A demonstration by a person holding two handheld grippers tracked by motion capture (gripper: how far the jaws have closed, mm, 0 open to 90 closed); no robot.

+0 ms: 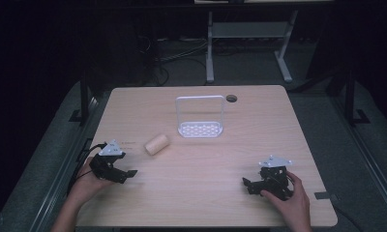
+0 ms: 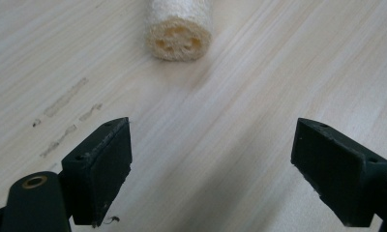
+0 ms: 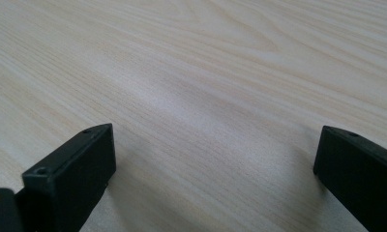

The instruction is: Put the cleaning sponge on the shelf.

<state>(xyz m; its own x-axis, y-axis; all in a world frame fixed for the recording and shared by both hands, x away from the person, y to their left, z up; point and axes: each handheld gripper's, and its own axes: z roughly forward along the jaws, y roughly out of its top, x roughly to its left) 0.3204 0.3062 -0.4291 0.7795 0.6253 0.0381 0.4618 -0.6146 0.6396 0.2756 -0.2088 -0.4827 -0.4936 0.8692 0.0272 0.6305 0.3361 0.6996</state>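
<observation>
Loofah far end cut off; left tool agape.

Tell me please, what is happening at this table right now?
A person sits at a wooden table with a two-jaw gripper in each hand. The left gripper is open and points toward a piece of loofah lying on its side just ahead of it, not yet touching it. The right gripper is open too, over bare wood. A white wire basket stands farther back, with nothing in it.
</observation>
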